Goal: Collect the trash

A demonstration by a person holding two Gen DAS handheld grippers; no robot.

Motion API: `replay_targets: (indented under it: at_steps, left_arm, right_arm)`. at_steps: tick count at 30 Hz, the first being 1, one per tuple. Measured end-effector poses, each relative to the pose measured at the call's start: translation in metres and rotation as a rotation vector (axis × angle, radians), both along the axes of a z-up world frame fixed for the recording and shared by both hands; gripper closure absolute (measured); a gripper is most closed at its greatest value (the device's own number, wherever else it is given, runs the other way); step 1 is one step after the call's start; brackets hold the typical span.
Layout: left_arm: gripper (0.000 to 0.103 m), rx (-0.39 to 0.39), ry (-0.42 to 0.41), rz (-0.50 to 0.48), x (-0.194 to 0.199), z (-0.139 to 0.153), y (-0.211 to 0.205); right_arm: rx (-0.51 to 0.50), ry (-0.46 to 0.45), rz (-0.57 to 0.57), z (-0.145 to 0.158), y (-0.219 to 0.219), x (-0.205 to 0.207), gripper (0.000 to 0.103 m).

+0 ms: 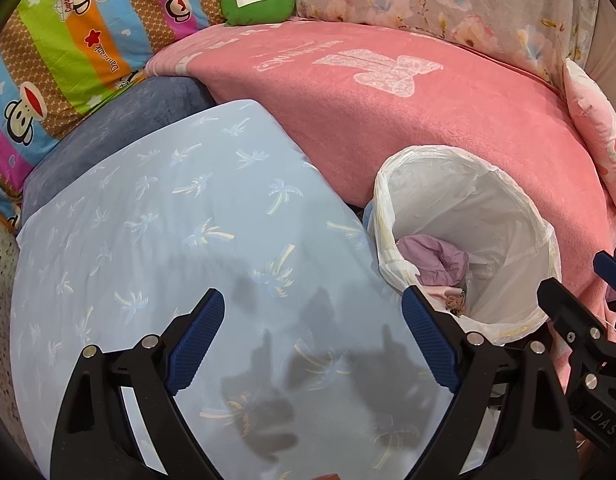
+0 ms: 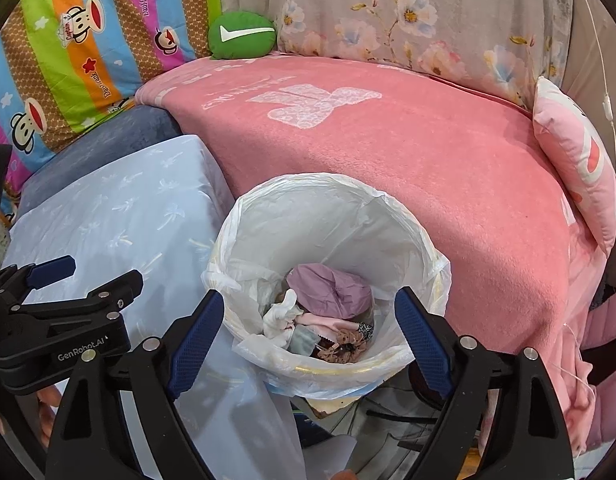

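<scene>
Both grippers stand wide open with nothing between their blue pads. Left gripper (image 1: 313,340) hangs over a pale blue sheet (image 1: 168,220) printed with small palm trees, and its shadow falls on the cloth just below the fingers. Right gripper (image 2: 308,340) is poised above the bin (image 2: 424,248), its fingers framing the near rim; in its own view the left gripper shows at the left edge, over the blue sheet.

The bin is lined with a white plastic bag (image 2: 308,216) folded out over the rim. It stands just beside the blue sheet on one side and against the pink blanket (image 2: 408,152) on the other. Inside lies the trash (image 2: 328,308): a crumpled lilac piece on top, white and pink scraps under it, a grey-green bit and something small and brown with frills at the near side. From the left view the same bin (image 1: 540,240) sits to the right of the fingers, with the lilac piece visible at its bottom.

Farther back, the pink blanket bears a pale bow pattern. A pink pillow (image 2: 580,168) leans at its right edge. Behind it are a green cushion (image 2: 242,34) with a white tick, a striped monkey-print quilt (image 2: 68,40) on the left, and floral fabric (image 2: 408,12) on the right.
</scene>
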State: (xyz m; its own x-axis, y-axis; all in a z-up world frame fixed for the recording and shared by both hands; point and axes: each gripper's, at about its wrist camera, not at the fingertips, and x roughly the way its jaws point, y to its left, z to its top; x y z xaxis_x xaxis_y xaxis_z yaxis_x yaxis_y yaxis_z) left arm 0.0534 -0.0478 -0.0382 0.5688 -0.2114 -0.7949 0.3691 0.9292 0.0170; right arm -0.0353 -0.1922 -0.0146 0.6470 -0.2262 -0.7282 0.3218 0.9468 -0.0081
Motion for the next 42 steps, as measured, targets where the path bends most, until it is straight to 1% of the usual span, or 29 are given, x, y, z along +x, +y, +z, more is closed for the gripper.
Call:
replay_targets:
  at_steps: [2,5,7,8,15,19,42]
  left_arm:
    - [0.016,0.0,-0.002,0.006,-0.001,0.0,0.002]
    - [0.015,0.002,-0.006,0.011,-0.001,-0.001,0.002]
    - [0.015,0.007,-0.01,0.015,-0.002,-0.002,0.002]
    - [0.015,0.008,-0.009,0.016,-0.002,-0.002,0.002]
    - [0.014,0.015,-0.008,0.017,-0.004,-0.003,0.0]
    - [0.011,0.018,-0.012,0.021,-0.006,-0.003,-0.001]
    - [0.011,0.05,-0.039,0.035,-0.019,-0.002,-0.01]
  right_arm:
    - [-0.004,0.002,-0.001,0.0,0.001,0.001,0.015]
    - [-0.012,0.004,-0.002,-0.002,0.0,0.0,0.014]
    - [-0.011,0.004,-0.001,-0.002,0.0,0.0,0.007]
    - [-0.012,0.003,-0.002,-0.002,0.0,0.0,0.006]
    - [-0.017,0.005,-0.014,-0.004,-0.004,-0.002,0.006]
    - [-0.019,0.004,-0.014,-0.004,-0.005,-0.003,0.006]
    - [-0.029,0.01,-0.044,-0.006,-0.014,-0.013,0.006]
